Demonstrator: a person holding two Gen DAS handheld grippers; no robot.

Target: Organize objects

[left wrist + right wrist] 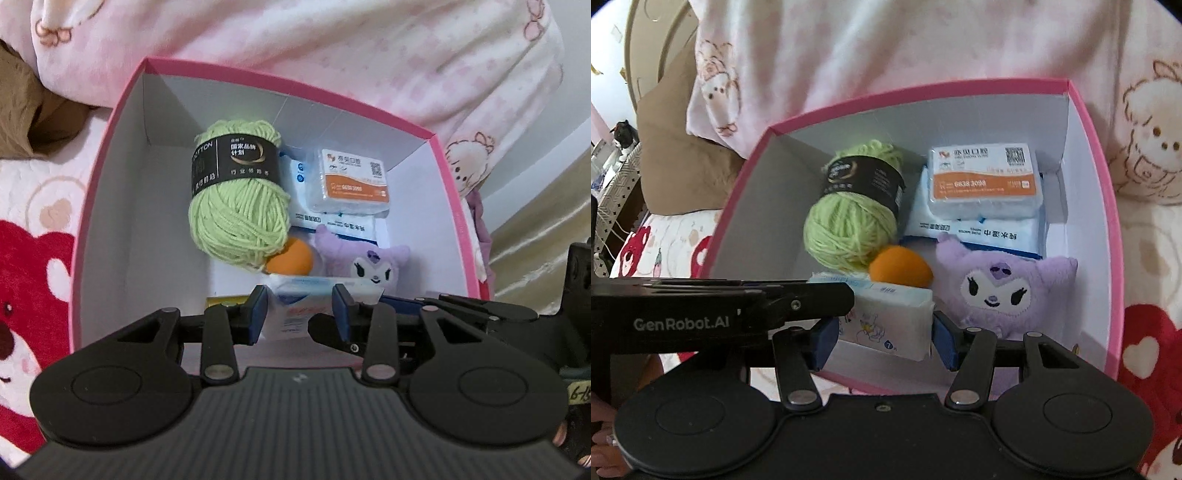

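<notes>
My right gripper [882, 341] clamps the tissue pack [886, 317] across its long axis, low over the pink box [1108, 221]; my left gripper [299, 314], jaws narrow, holds another pack

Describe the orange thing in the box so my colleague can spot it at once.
Look inside the pink box with white walls. Near the middle of its floor, the orange ball sits wedged between the green yarn and the purple plush toy. It is the only smooth, plain orange, rounded item there.
</notes>
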